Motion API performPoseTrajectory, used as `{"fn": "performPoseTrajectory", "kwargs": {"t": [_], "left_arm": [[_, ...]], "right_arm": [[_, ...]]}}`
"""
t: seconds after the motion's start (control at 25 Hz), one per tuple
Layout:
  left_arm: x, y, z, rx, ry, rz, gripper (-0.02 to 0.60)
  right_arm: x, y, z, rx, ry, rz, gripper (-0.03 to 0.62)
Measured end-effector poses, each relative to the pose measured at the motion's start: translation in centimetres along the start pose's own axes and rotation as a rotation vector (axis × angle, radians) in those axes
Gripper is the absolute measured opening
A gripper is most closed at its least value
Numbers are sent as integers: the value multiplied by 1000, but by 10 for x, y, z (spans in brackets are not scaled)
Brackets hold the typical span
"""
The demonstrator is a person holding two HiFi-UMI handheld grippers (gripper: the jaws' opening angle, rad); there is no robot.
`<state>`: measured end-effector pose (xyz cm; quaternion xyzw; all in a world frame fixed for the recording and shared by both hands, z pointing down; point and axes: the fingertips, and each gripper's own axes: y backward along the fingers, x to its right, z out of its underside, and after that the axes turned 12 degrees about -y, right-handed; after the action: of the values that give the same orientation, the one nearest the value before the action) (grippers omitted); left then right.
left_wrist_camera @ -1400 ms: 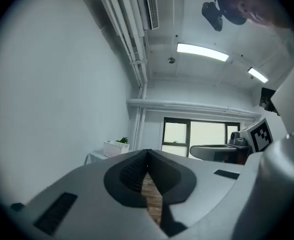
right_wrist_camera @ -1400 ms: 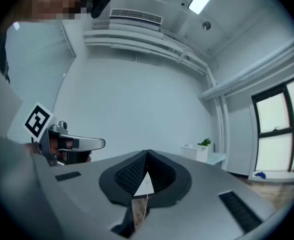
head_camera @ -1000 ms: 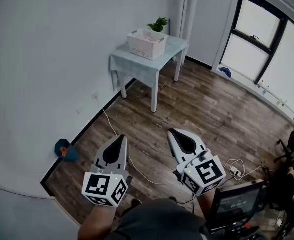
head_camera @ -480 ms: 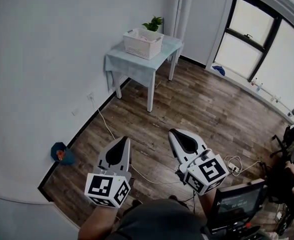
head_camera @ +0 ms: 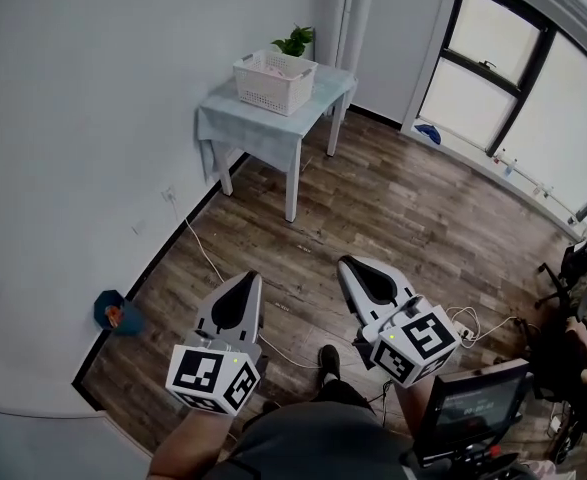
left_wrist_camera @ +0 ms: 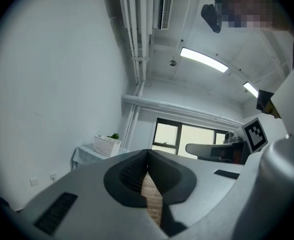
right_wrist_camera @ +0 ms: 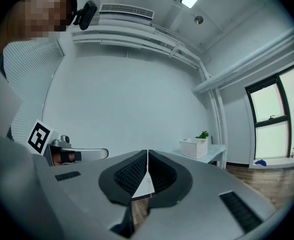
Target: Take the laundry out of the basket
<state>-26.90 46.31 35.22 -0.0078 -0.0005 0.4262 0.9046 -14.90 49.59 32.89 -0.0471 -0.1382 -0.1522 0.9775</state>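
Observation:
A white slatted laundry basket [head_camera: 274, 81] stands on a small table with a pale cloth [head_camera: 263, 118] against the far wall, a green plant [head_camera: 293, 41] behind it. What lies inside the basket is too small to make out. Both grippers hover low over the wood floor, far short of the table. My left gripper [head_camera: 243, 280] is shut and holds nothing. My right gripper [head_camera: 351, 265] is shut and empty too. The basket [left_wrist_camera: 106, 145] shows small and far in the left gripper view, and the basket [right_wrist_camera: 194, 147] shows likewise in the right gripper view.
A white cable [head_camera: 205, 253] trails across the floor from a wall socket towards me. A blue and orange object [head_camera: 116, 313] lies by the left wall. A screen on a stand [head_camera: 466, 413] and chairs crowd the lower right. Tall windows [head_camera: 513, 88] line the right wall.
The view has shifted: table and basket have slid left and slightly up in the head view. A foot now shows between the grippers. Both grippers keep their pose, shut.

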Motion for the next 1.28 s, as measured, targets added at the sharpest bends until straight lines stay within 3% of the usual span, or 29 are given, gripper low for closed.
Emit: {"fn": "performPoseTrajectory", "kwargs": {"t": [0.12, 0.32, 0.72, 0.88, 1.28], "left_arm": [[-5, -23, -5, 11, 2, -8, 8], [-3, -66, -16, 38, 100, -9, 8], [15, -177, -18, -25, 15, -65, 8], [17, -214, -14, -41, 17, -87, 8], [-13, -266, -7, -89, 1, -135, 8]], "right_arm": [[21, -17, -9, 14, -12, -23, 20], [64, -39, -28, 10, -17, -58, 20], [166, -60, -64, 18, -29, -118, 20], [203, -70, -76, 7, -29, -152, 20], [250, -121, -85, 1, -77, -190, 20]]}}
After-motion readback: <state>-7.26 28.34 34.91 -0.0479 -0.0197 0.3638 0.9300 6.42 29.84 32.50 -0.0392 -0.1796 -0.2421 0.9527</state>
